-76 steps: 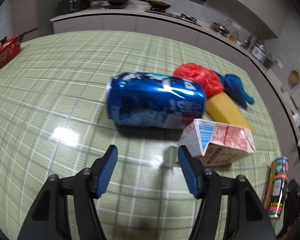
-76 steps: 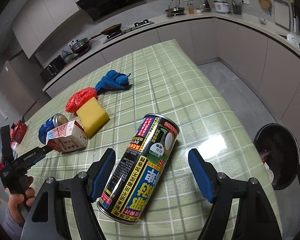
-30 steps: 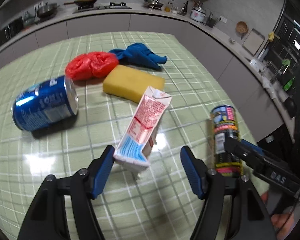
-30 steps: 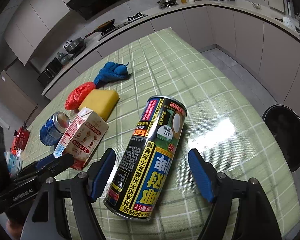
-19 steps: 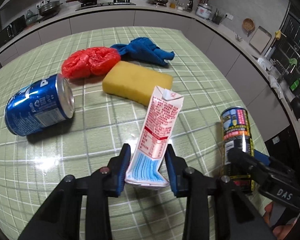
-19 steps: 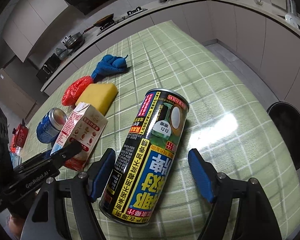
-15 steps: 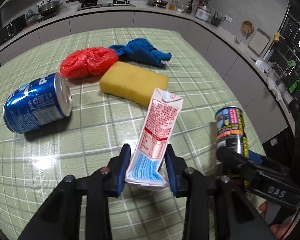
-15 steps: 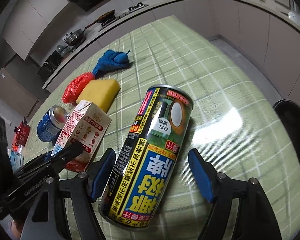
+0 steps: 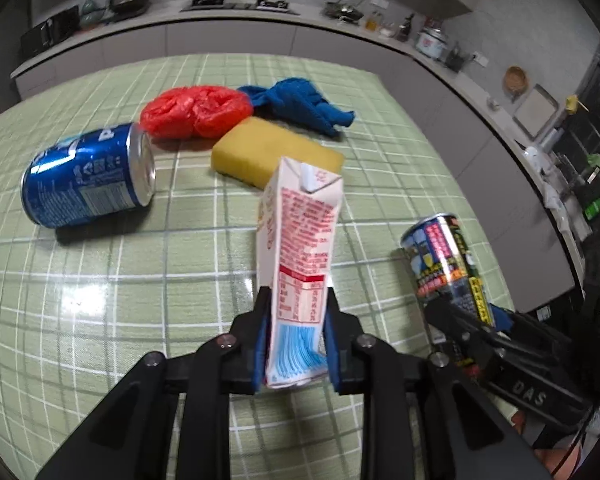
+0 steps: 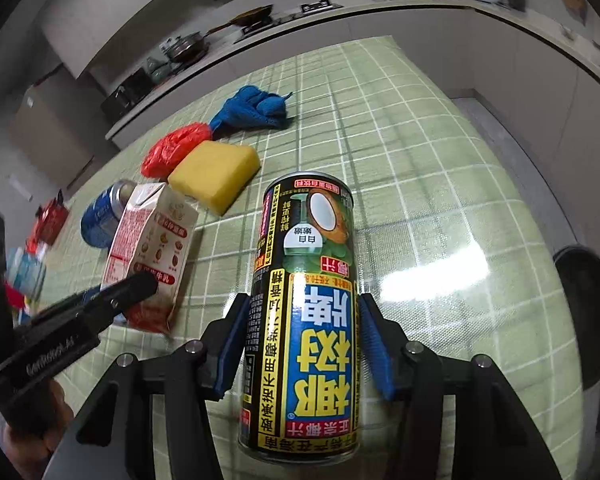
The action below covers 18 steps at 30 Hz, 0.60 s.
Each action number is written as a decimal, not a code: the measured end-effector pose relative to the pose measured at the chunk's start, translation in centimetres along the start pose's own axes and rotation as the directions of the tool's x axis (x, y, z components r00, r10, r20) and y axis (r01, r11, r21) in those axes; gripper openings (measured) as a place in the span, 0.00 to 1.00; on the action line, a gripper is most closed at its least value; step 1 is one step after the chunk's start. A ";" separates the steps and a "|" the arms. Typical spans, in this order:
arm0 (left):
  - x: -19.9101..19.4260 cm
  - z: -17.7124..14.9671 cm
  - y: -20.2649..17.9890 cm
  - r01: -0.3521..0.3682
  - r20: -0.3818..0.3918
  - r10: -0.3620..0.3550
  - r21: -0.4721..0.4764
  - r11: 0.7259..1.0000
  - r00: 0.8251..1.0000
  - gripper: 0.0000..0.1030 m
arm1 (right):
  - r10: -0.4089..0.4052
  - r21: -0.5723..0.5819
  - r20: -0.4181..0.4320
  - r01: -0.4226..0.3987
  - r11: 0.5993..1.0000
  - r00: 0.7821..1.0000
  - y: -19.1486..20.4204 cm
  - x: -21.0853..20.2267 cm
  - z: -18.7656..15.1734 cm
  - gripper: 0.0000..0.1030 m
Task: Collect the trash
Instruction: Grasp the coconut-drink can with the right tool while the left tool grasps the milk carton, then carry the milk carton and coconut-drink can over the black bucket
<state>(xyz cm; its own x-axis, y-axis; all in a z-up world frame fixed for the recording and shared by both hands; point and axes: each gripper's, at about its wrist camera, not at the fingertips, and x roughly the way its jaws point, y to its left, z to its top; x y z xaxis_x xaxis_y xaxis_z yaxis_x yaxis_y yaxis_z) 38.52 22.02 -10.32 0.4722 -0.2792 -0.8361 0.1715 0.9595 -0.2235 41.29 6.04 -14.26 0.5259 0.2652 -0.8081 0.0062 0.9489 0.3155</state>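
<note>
Sponge (image 9: 276, 158) and blue can (image 9: 88, 184) block ahead.

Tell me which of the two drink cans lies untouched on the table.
The blue can, on its side beside the red bag. The taller black-and-yellow can sits between the right gripper fingers, which are closing on it.

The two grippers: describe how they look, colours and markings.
Both the left gripper and the right gripper have glossy black angular arms with silver screws and ribbed blue pads. Each body carries pale lettering, too blurred to read fully.
</note>
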 end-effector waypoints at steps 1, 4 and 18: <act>0.2 0.0 -0.1 -0.011 0.007 0.011 -0.004 1.000 1.000 0.28 | 0.005 -0.002 0.000 -0.005 1.000 1.000 -0.1 0.0 0.1 0.55; 0.3 -0.1 -0.3 -0.019 0.013 0.019 -0.006 1.000 1.000 0.26 | 0.021 -0.022 -0.022 -0.021 1.000 1.000 -0.2 0.6 0.2 0.55; -3.3 -1.3 -4.2 0.169 0.056 -0.173 0.073 0.983 0.983 0.24 | -0.010 0.133 0.123 -0.006 0.991 0.992 -4.1 -6.6 -2.4 0.54</act>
<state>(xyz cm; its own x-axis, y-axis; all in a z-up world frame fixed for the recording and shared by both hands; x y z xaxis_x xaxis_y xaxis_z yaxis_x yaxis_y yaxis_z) 35.07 18.94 -7.25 0.4832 -0.4424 -0.7555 0.3114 0.8933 -0.3240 35.78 0.83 -11.40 0.6261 0.2323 -0.7443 0.1159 0.9162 0.3835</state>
